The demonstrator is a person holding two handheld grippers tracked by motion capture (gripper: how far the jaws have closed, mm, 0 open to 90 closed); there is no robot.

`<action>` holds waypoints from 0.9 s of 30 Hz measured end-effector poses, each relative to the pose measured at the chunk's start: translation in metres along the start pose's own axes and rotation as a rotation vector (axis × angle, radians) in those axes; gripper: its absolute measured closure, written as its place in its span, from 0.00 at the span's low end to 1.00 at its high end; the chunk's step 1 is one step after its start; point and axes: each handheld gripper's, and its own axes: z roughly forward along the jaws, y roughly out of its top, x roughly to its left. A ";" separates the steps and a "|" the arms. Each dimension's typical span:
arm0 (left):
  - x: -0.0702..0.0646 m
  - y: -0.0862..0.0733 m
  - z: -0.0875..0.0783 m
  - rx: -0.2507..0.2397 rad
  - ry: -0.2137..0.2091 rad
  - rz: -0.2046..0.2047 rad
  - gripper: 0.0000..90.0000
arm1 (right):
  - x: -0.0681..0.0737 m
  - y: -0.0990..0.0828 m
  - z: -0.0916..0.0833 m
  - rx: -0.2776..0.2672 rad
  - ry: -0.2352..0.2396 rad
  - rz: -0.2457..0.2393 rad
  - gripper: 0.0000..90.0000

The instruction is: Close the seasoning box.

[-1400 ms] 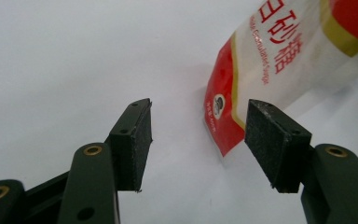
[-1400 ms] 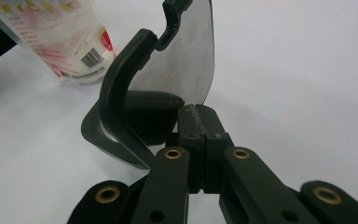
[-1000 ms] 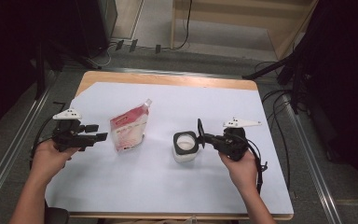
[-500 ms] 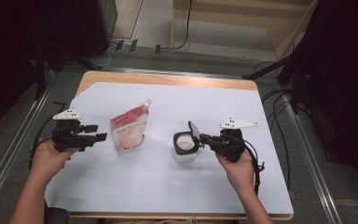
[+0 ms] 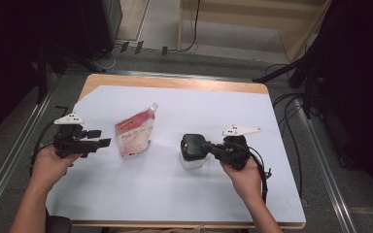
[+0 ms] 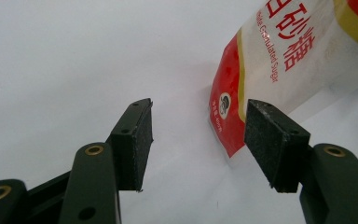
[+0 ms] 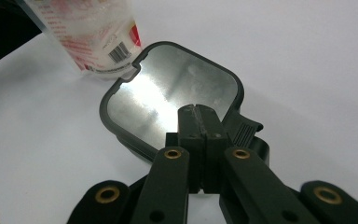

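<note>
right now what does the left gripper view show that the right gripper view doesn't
Left gripper view: the left gripper with its jaws open, and the red lettering on the front of the sugar pouch beyond them. Right gripper view: the right gripper, shut, its tips over a black-rimmed lid with a shiny top, plus the pouch's barcode. Both: the sugar pouch and the white table cover.

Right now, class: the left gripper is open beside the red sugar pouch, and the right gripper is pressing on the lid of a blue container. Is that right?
Not quite: the container is white with a black lid, not blue, as the high view shows. The rest stands: the left gripper is open beside the red sugar pouch, and the right gripper is shut, its tips on the lid.
</note>
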 end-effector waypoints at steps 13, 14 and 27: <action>0.000 0.000 0.000 0.000 -0.006 -0.009 0.47 | 0.002 -0.001 0.003 0.013 0.004 -0.011 0.96; 0.000 0.000 0.000 0.001 -0.006 -0.008 0.47 | 0.002 -0.001 0.002 0.008 0.006 -0.013 0.95; 0.001 -0.001 0.000 -0.003 -0.006 -0.011 0.47 | -0.011 -0.002 -0.010 -0.037 0.002 -0.019 0.75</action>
